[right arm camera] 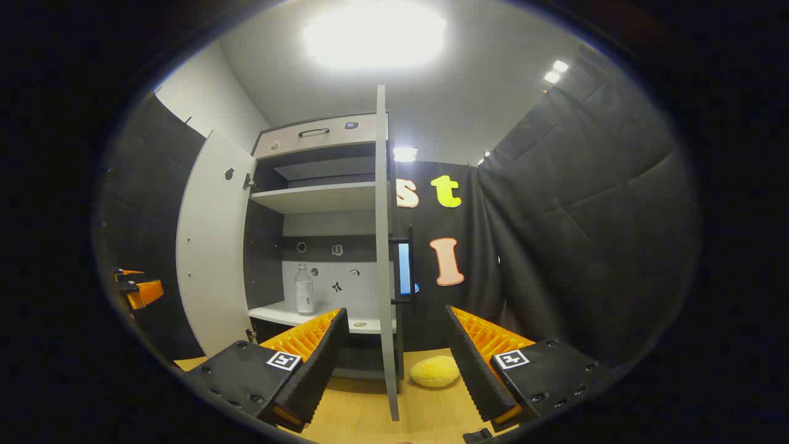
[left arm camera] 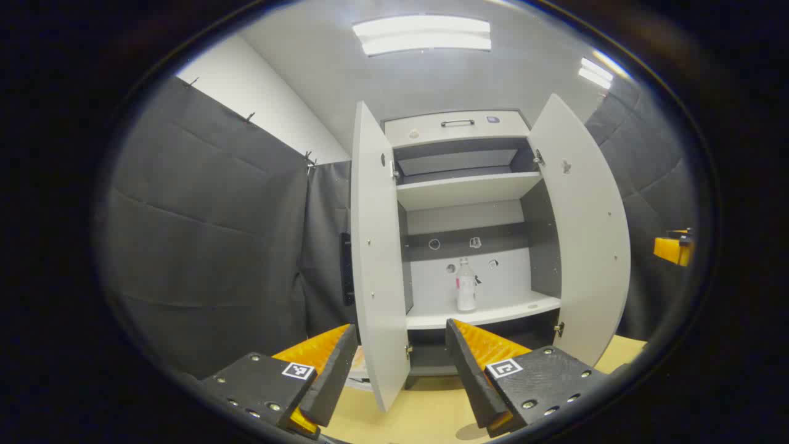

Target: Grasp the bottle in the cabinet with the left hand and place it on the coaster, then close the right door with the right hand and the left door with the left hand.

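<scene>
A clear bottle (left arm camera: 466, 285) with a white label stands upright on the lower shelf (left arm camera: 493, 313) of a white cabinet. Both of its doors are swung open: the left door (left arm camera: 376, 259) and the right door (left arm camera: 585, 234). My left gripper (left arm camera: 401, 325) is open and holds nothing, some way in front of the cabinet, with the left door's edge between its fingers. In the right gripper view the bottle (right arm camera: 303, 290) stands behind the edge-on right door (right arm camera: 383, 246). My right gripper (right arm camera: 396, 310) is open and holds nothing, short of that door.
A yellow round pad (right arm camera: 434, 372) lies on the wooden table (right arm camera: 370, 419) right of the right door. The cabinet has an upper shelf (left arm camera: 468, 188) and a top drawer with a handle (left arm camera: 457, 123). Black padded walls (left arm camera: 209, 246) enclose the booth. The right gripper (left arm camera: 675, 246) shows at the far right.
</scene>
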Motion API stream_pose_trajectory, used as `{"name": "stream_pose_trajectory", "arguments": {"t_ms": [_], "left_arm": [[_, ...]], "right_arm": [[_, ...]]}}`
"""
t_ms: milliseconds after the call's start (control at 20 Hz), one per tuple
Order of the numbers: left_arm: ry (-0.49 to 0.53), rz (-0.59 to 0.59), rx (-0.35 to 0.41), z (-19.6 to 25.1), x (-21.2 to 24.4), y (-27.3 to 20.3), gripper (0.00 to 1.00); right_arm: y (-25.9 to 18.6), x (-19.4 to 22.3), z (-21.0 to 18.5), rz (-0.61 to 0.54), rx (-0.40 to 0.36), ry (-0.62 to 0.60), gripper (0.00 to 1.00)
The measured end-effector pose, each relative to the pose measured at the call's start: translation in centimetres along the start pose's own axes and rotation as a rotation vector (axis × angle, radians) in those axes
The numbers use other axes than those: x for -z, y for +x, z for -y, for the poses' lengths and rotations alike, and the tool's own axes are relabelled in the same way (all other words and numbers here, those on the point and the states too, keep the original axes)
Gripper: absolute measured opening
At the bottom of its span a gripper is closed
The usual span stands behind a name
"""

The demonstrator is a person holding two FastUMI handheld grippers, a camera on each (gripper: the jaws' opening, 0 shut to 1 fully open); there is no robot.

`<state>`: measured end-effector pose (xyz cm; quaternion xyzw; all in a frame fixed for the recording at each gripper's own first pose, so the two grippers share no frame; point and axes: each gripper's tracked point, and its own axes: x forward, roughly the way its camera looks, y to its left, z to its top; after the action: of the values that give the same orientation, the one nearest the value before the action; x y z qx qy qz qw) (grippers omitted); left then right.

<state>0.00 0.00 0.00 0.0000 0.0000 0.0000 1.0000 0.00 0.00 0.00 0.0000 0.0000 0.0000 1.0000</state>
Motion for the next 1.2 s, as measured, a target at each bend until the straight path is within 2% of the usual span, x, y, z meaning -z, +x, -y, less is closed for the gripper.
{"name": "stream_pose_trajectory", "arguments": {"t_ms": [50, 100, 150, 200, 300, 350, 400, 450, 500, 550, 700, 750, 800, 950, 1000, 1050, 1150, 1200], "left_arm": [[-0.006, 0.000, -0.002, 0.1, 0.1, 0.1, 0.85], [-0.008, -0.001, -0.005, 0.1, 0.1, 0.1, 0.78], [-0.008, -0.002, -0.006, 0.1, 0.2, 0.0, 0.92], [-0.006, -0.002, -0.007, 0.2, 0.1, 0.1, 0.85], [-0.005, -0.003, -0.006, 0.1, 0.1, 0.0, 0.85], [-0.007, -0.002, -0.005, 0.1, 0.2, 0.2, 0.92], [-0.009, 0.001, -0.003, 0.0, 0.1, 0.3, 0.92], [-0.009, 0.003, -0.001, 0.0, 0.1, 0.2, 0.85], [-0.006, 0.002, 0.001, 0.0, 0.1, 0.3, 0.92], [-0.002, 0.003, 0.004, 0.0, 0.1, 0.3, 0.85], [0.002, 0.006, 0.007, 0.0, 0.0, 0.5, 0.85], [-0.003, 0.009, 0.011, 0.2, -0.1, 0.5, 0.92], [-0.010, 0.010, 0.014, 0.5, -0.1, 0.6, 0.85], [-0.012, 0.013, 0.019, 1.3, -0.3, 0.9, 0.85], [-0.010, 0.015, 0.021, 1.6, -0.4, 1.2, 0.85], [-0.010, 0.018, 0.025, 2.0, -0.5, 1.3, 0.85], [-0.023, 0.012, 0.042, 2.9, -0.4, 2.1, 0.86], [-0.029, 0.004, 0.051, 3.4, -0.4, 2.6, 0.92]], "right_arm": [[-0.1, 0.1, 0.1, -0.001, -0.002, 0.000, 0.94], [-0.1, 0.0, 0.2, 0.001, -0.004, 0.000, 0.98], [0.0, -0.2, 0.3, 0.007, -0.003, 0.001, 0.98], [0.0, -0.3, 0.5, 0.011, 0.000, -0.001, 0.98], [0.0, -0.3, 0.6, 0.013, 0.003, -0.003, 0.98], [-0.1, -0.3, 0.6, 0.012, 0.005, -0.002, 0.98], [-0.2, -0.2, 0.7, 0.013, 0.007, 0.000, 0.98], [-0.2, -0.2, 0.8, 0.013, 0.010, 0.002, 0.98], [-0.2, -0.1, 0.7, 0.010, 0.012, 0.006, 0.98], [-0.2, 0.0, 0.7, 0.008, 0.009, 0.010, 0.98], [-0.3, 0.2, 0.7, 0.005, 0.007, 0.004, 0.98], [-0.3, 0.3, 0.8, 0.004, 0.005, 0.000, 0.94], [-0.4, 0.3, 1.0, 0.004, 0.003, -0.006, 0.98], [-0.5, 0.6, 1.7, 0.001, 0.000, -0.008, 0.98], [-0.5, 0.8, 2.1, -0.001, -0.003, -0.001, 0.94], [-0.6, 0.9, 2.4, -0.003, -0.007, 0.008, 0.94], [-0.7, 1.3, 3.2, -0.003, -0.008, 0.016, 0.98], [-0.7, 1.5, 3.7, -0.008, -0.003, 0.018, 0.98]]}}
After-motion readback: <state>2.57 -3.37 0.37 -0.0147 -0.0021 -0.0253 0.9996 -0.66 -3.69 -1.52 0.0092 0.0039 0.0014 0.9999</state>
